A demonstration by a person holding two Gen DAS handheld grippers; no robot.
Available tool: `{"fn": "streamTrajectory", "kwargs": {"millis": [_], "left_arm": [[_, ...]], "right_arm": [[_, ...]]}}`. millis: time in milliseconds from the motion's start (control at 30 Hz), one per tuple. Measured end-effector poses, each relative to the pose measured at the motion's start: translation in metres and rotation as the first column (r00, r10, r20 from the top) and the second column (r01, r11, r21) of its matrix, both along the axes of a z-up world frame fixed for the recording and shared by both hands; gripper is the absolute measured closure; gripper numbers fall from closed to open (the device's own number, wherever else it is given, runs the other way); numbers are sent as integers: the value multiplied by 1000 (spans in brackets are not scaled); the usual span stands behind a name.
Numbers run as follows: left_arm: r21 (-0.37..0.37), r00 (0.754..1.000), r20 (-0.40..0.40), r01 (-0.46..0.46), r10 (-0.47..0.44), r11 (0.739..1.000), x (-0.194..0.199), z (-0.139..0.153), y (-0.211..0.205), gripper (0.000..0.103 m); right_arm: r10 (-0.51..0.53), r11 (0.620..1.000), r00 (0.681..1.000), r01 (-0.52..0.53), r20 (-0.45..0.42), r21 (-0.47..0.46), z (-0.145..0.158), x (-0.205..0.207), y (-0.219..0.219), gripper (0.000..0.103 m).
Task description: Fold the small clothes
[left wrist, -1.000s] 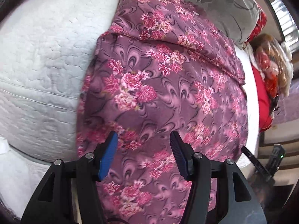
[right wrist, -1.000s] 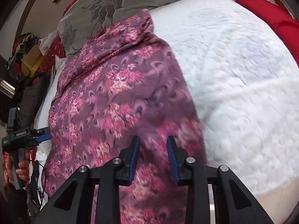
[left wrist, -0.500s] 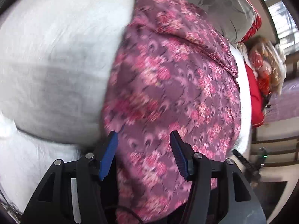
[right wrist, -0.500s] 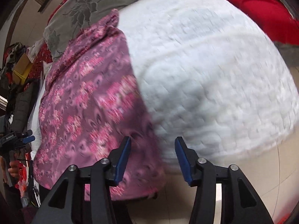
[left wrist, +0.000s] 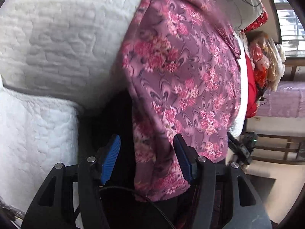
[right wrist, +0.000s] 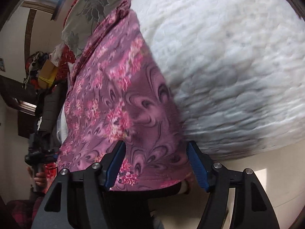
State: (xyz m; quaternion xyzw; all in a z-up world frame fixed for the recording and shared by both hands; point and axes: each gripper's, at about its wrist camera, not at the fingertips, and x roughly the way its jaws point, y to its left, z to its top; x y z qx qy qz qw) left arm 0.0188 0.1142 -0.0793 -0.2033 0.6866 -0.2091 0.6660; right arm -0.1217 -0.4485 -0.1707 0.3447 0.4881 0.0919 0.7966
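Purple floral garment (left wrist: 183, 80), hem blurred, overhanging

Bright daylight comes in from a window (left wrist: 289, 19). The white quilt (right wrist: 228, 66) looks smeared and blurry. Edges bend round and go dark. A dark shadow sits under the floral cloth (left wrist: 181, 76).

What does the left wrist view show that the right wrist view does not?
Only the left wrist view: the left hand-held gripper open around the garment's near left corner, and a lilac bed. Only the right wrist view: the right hand-held gripper, jaws opening, around the right corner, and a hand. Shared: floral purple garment hanging over the white quilt, grey pillow.
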Motion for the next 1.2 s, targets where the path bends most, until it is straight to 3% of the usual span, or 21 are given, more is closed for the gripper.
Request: {"fn": "streamTrajectory", "kwargs": {"millis": [100,133,233,300,333,367,400,467,633,833,1100,1200], "left_arm": [[-74,999,-33,-20,17,997,-4,-4,3,45],[-87,1000,-28,-15,13,996,-6,-2,2,40],[-119,999,8,39,-38,992,-16,8,-6,38],[-64,994,63,93,-89,994,-25,15,-15,42],[-48,992,72,111,-108,993,-25,16,-16,62],[-11,987,85,140,-138,990,-28,18,-21,80],[4,984,91,151,-151,989,-29,19,-21,85],[-43,985,98,149,-144,988,-28,24,-18,100],[-198,985,159,97,-65,975,-17,46,-11,100],[-375,978,200,17,62,927,13,70,-7,100],[-454,964,179,-96,196,886,65,75,-3,100],[-457,955,186,-122,229,881,92,76,-1,100]], "right_arm": [[3,999,1000,-3,4,44,-7,2,4,34],[3,998,1000,-3,4,64,-9,3,4,34],[36,992,999,-36,1,119,-15,4,12,34],[65,989,998,-66,15,134,-14,3,17,46],[76,988,997,-79,27,131,-11,4,21,69],[92,987,995,-98,47,130,-7,3,24,83],[103,987,992,-111,76,114,1,2,27,93],[118,987,987,-128,111,92,13,0,31,93],[122,986,969,-143,216,86,55,0,36,93],[70,983,944,-121,324,139,94,18,33,93],[13,975,916,-101,402,199,128,66,36,93],[-11,972,907,-89,420,218,134,86,31,93]]}}
